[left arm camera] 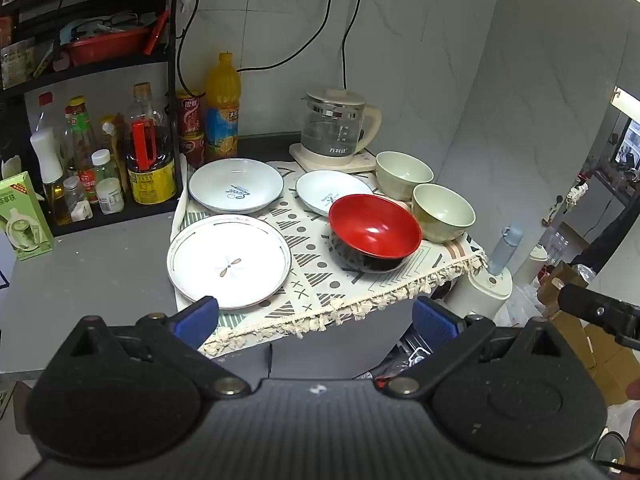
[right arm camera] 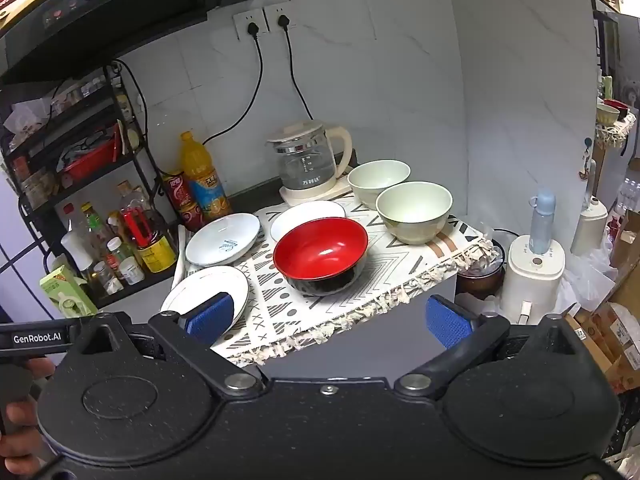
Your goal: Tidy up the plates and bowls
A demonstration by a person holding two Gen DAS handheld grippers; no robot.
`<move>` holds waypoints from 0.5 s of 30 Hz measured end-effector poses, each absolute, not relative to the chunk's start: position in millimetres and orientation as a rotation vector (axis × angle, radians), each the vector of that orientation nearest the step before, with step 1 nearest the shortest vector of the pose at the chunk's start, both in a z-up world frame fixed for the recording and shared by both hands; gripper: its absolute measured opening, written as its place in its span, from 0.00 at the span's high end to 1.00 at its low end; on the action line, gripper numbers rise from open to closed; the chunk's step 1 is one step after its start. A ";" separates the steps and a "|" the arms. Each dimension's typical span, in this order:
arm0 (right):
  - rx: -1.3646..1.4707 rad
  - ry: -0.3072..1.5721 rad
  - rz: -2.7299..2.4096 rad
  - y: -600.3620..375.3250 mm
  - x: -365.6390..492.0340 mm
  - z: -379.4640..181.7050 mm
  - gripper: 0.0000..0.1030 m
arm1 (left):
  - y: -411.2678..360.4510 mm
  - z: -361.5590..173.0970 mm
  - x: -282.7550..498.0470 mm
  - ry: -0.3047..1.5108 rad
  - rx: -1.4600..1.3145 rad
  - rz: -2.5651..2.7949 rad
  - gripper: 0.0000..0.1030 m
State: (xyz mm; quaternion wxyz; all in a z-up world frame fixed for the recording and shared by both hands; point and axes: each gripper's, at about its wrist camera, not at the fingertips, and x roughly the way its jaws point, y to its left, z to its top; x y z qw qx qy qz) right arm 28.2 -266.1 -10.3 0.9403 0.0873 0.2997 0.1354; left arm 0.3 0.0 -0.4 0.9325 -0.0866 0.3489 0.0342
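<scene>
Both grippers hang wide open and empty over a cloth laid with plates and bowls

Left wrist view: the left gripper [left arm camera: 316, 320] has its blue pads spread to full width with nothing between them, short of the cloth's [left arm camera: 320, 280] fringed edge; on the cloth lie a flat white plate [left arm camera: 229, 261] nearest, a deep plate [left arm camera: 236, 185] behind it, a smaller deep plate [left arm camera: 326, 194] partly hidden by the red bowl [left arm camera: 374, 236], and two pale green bowls [left arm camera: 443, 212] side by side to the right, with a glass kettle [left arm camera: 334, 128] at the back. Right wrist view: the right gripper [right arm camera: 330, 318] is likewise fully open and holds nothing, its left pad over the rim of the flat white plate [right arm camera: 188, 290] in the picture, the red bowl [right arm camera: 320, 252] ahead, upright in the middle of the cloth
</scene>
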 end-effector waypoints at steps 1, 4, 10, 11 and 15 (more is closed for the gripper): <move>0.180 0.623 0.277 -267.3 27.7 -10.7 0.00 | 0.1 -0.4 0.4 0.715 -0.177 0.072 0.01; 0.174 0.625 0.300 -268.6 26.5 -10.1 0.00 | 2.4 -0.5 0.4 0.716 -0.181 0.073 0.01; 0.158 0.616 0.309 -259.0 19.7 -1.7 0.00 | 4.3 6.1 -8.5 0.716 -0.188 0.084 0.01; 0.151 0.616 0.310 -256.6 21.1 -1.6 0.00 | 5.1 6.0 -11.1 0.713 -0.191 0.085 0.01; 0.119 0.603 0.333 -257.0 14.7 -1.3 0.00 | 7.3 6.3 -14.6 0.714 -0.187 0.095 0.01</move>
